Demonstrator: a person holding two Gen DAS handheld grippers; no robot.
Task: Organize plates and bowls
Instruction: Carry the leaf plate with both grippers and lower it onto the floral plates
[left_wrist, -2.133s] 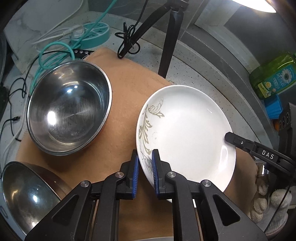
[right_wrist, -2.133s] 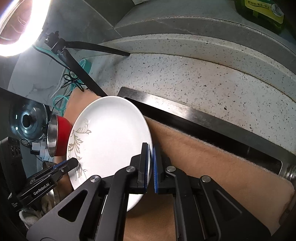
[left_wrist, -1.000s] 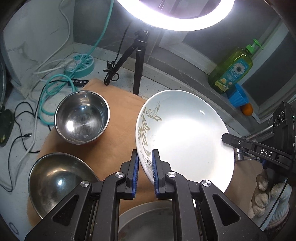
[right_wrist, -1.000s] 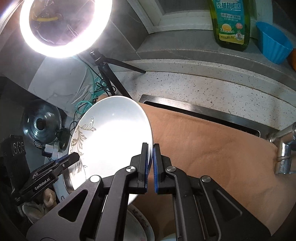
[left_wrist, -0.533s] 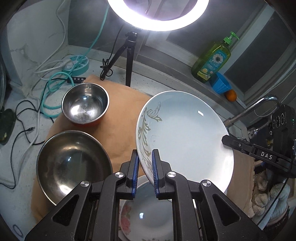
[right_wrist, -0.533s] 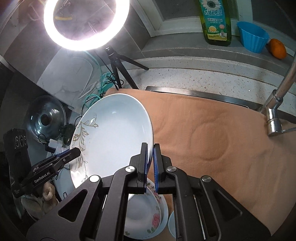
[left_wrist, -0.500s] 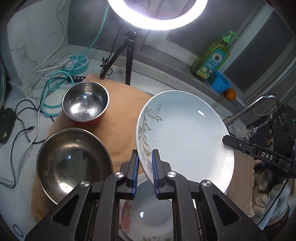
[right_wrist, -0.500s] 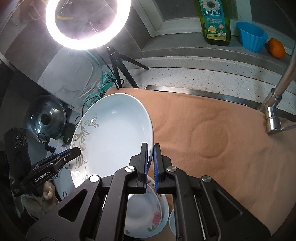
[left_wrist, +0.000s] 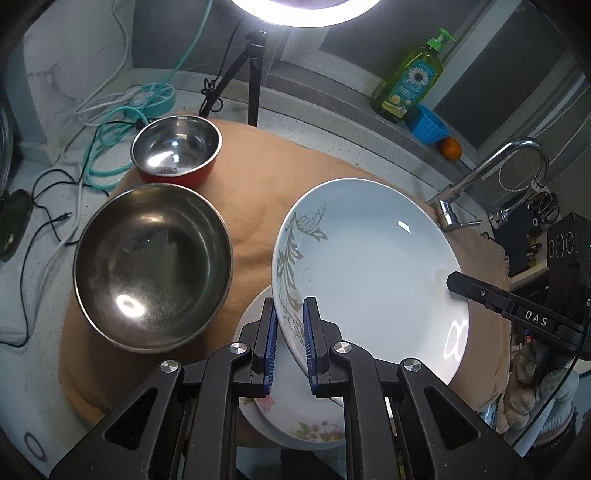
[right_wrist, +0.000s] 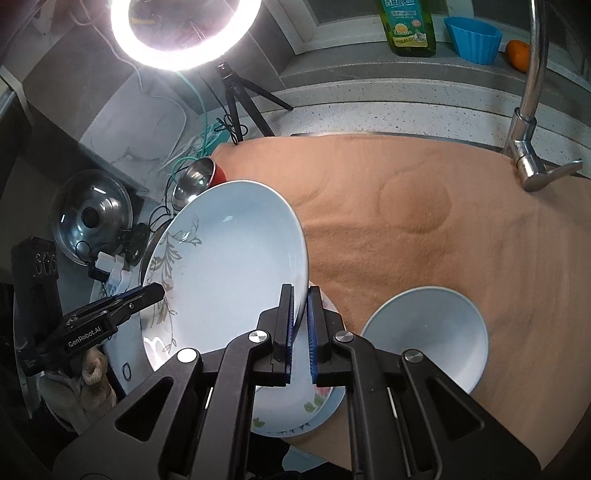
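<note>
A white plate with a grey leaf pattern (left_wrist: 369, 266) (right_wrist: 229, 266) hangs in the air, held at both sides. My left gripper (left_wrist: 290, 306) is shut on its patterned rim, and my right gripper (right_wrist: 300, 295) is shut on the opposite rim. Below it, a flowered plate (left_wrist: 295, 424) (right_wrist: 317, 406) lies on the orange cloth (left_wrist: 258, 177) (right_wrist: 406, 214). A large steel bowl (left_wrist: 151, 266) and a small red-sided steel bowl (left_wrist: 176, 151) sit to the left. In the right wrist view a white bowl (right_wrist: 428, 332) stands to the right.
A ring light on a tripod (right_wrist: 229, 85) stands at the back. Cables (left_wrist: 99, 140) lie at the left. The tap (left_wrist: 487, 173) (right_wrist: 528, 110), a soap bottle (left_wrist: 410, 81), a blue cup (right_wrist: 472, 35) and an orange (left_wrist: 450, 147) are along the back right. A pot lid (right_wrist: 92, 221) lies far left.
Both grippers carried the leaf plate back towards the near edge of the cloth. The large steel bowl, the flowered plate and the white bowl have come into view beneath it.
</note>
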